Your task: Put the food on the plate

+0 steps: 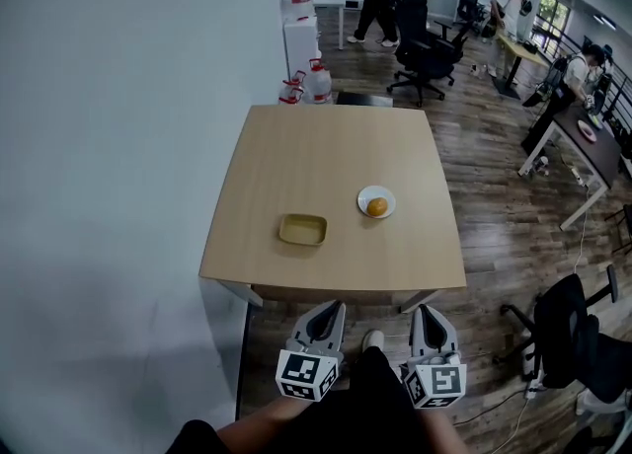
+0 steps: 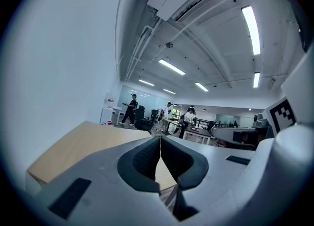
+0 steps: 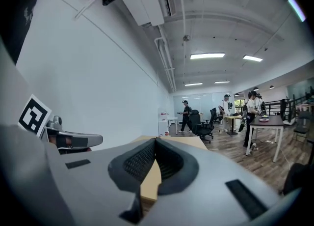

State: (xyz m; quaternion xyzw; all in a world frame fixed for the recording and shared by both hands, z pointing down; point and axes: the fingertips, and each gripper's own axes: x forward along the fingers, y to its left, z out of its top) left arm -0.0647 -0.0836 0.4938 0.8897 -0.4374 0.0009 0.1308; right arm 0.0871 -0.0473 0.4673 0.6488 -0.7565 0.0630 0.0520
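Observation:
An orange round piece of food [image 1: 377,207] lies on a small white plate [image 1: 362,199] right of the middle of the wooden table [image 1: 296,161]. An empty yellow rectangular dish [image 1: 302,230] sits to its left, nearer the front edge. Both grippers hang low in front of the person's body, short of the table's front edge and apart from the food. My left gripper [image 1: 329,306] [image 2: 160,137] has its jaws pressed together with nothing between them. My right gripper [image 1: 427,309] [image 3: 155,140] is likewise shut and empty. Both gripper views look out level over the tabletop [image 2: 78,146] [image 3: 182,143].
A white wall runs along the table's left side. Two water jugs [image 1: 306,83] and a white cabinet [image 1: 300,37] stand beyond the far end. Black office chairs [image 1: 427,47] [image 1: 573,329], desks and several people fill the room to the right and back.

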